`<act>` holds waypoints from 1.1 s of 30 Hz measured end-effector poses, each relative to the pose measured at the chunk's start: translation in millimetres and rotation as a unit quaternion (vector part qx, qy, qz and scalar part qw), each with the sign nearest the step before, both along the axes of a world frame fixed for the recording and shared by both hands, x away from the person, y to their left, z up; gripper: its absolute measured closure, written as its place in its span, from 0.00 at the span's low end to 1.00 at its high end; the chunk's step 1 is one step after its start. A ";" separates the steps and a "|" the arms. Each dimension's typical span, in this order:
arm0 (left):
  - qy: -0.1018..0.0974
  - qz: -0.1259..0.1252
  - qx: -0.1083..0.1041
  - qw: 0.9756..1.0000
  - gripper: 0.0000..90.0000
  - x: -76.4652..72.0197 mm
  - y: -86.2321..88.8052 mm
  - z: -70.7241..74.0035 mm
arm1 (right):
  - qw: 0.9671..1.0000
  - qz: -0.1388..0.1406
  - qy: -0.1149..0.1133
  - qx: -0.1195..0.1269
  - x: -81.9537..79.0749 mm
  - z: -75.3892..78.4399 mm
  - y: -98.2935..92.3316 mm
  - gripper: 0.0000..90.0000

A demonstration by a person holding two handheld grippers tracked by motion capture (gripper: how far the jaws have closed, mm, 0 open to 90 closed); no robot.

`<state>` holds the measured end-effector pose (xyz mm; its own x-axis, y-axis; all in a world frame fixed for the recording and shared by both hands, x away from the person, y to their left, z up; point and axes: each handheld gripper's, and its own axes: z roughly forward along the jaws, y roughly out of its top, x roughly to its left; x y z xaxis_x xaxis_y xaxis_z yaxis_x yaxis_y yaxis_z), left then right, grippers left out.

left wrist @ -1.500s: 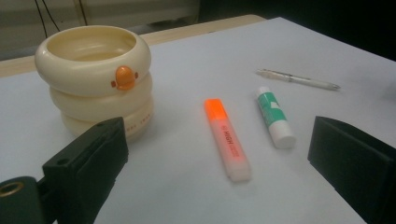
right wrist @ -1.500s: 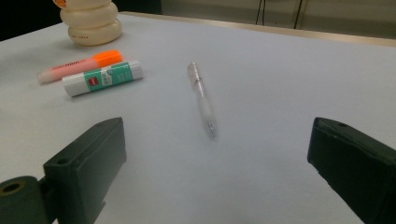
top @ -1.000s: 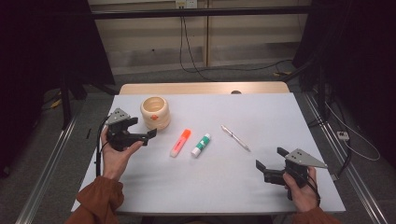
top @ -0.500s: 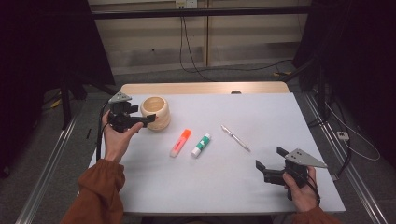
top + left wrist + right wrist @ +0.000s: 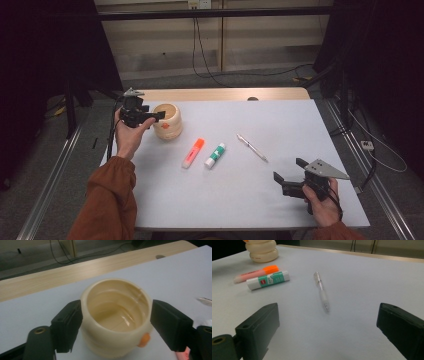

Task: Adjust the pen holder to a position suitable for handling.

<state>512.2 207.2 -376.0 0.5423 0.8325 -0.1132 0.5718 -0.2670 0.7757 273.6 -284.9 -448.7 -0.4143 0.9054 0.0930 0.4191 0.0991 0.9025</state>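
Now left claw [image 5: 150, 116] is at the cup [image 5: 167, 121], jaws straddling it, one each side. Left gripper view: cup [image 5: 116, 317] sits between the jaws; the jaw at the left of that view looks to be touching the cup wall, the jaw at the right stands just off it with a sliver of table showing between. Jaws have just been closing in on the cup, not clamped on it yet. Cup is upright, cream, ribbed, mouth up, small orange spot low on its side. It stands on the white table [image 5: 280, 130], near the far left corner.

Right of the cup, toward the person: orange highlighter [image 5: 193, 152], then a glue stick [image 5: 215, 155] just beside it, not touching. Pen [image 5: 252, 147] lies farther right of the cup, apart from the glue stick.

Right claw [image 5: 290, 172] is well away from the cup, at the near right of the table, released, jaws wide, nothing between them. Right gripper view: pen [image 5: 321, 291] lies ahead between the jaws, glue stick [image 5: 268, 280] and highlighter [image 5: 255, 273] off to its left, cup [image 5: 262, 250] behind them.
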 end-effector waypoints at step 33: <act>0.070 0.063 0.002 0.996 0.81 39.0 0.2 -27.0 | 1.000 -0.001 0.002 0.001 1.0 -0.7 0.1 0.05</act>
